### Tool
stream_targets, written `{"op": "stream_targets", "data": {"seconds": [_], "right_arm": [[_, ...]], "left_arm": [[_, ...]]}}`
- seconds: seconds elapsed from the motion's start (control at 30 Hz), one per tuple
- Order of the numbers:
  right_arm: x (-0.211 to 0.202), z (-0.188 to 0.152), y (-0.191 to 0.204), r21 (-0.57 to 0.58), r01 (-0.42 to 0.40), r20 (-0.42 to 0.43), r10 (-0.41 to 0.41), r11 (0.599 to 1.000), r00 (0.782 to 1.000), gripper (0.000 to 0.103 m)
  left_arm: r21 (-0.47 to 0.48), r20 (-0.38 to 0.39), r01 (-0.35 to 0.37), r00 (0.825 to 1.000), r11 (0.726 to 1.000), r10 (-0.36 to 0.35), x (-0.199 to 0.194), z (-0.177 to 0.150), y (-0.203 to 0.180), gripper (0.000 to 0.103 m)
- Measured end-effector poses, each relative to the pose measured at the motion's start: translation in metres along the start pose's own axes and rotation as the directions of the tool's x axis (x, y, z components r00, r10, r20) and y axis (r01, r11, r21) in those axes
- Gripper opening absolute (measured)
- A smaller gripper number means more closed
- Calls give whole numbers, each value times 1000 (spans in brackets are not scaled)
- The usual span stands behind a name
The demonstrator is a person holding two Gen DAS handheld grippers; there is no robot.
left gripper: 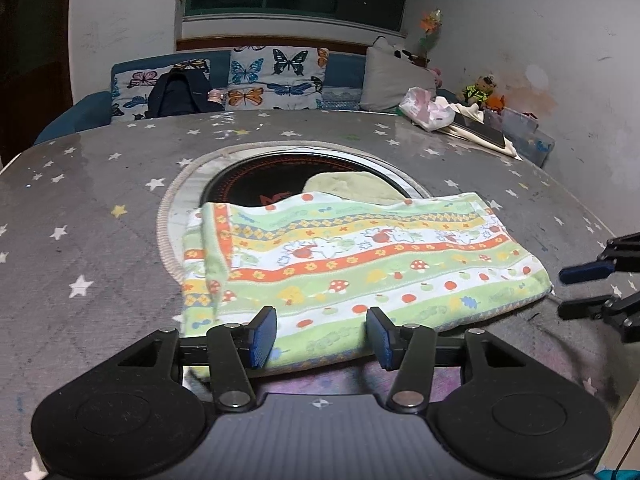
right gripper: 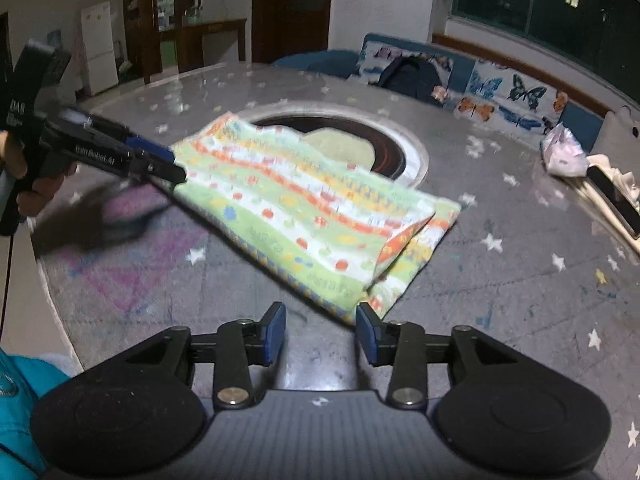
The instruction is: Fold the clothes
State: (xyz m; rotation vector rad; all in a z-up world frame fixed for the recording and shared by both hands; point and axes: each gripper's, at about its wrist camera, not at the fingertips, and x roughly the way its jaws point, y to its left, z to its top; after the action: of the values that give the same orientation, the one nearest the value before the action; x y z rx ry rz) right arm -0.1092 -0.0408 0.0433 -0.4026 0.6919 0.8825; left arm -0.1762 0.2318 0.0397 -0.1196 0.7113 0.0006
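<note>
Left tongs (left gripper: 321, 334) are spread wide with nothing in them, hovering right over the near edge of the folded towel (left gripper: 360, 260). Right tongs (right gripper: 321, 334) are wide too, just off the towel's corner, not gripping it. That towel lies flat on the starry grey surface (left gripper: 100, 208), its far edge overlapping the round black cooktop (left gripper: 256, 180) in the middle.
</note>
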Motion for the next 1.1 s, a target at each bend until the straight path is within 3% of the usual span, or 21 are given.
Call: {"op": "stream_targets", "data": {"seconds": [0.03,0.17,0.3,0.47,0.77,1.03,1.1], "right_arm": [[-3,2,0,4,-1,19,0,1000,1000,48],[-15,11,3,4,1,104,-1,1000,995,86],[-18,22,12,-33,8,175,-2,999,984,99],[-7,39,28,-77,-2,209,18,997,978,101],[26,63,64,-202,-35,154,67,979,986,99],[53,81,94,-264,-87,110,119,961,987,89],[62,87,102,-283,-93,96,125,955,988,85]], "left_arm": [[-3,0,-3,1000,1000,3,-1,0,2,53],[-11,-3,-23,1000,1000,23,-5,-2,6,54],[-34,0,-23,1000,999,23,-12,-2,11,59],[-77,-22,-48,999,996,46,-13,-3,23,60],[-142,-48,-71,997,987,65,-15,-9,44,60],[-166,-58,-96,994,982,87,-19,-9,53,60],[-174,-46,-113,993,978,107,-23,-5,57,64]]}}
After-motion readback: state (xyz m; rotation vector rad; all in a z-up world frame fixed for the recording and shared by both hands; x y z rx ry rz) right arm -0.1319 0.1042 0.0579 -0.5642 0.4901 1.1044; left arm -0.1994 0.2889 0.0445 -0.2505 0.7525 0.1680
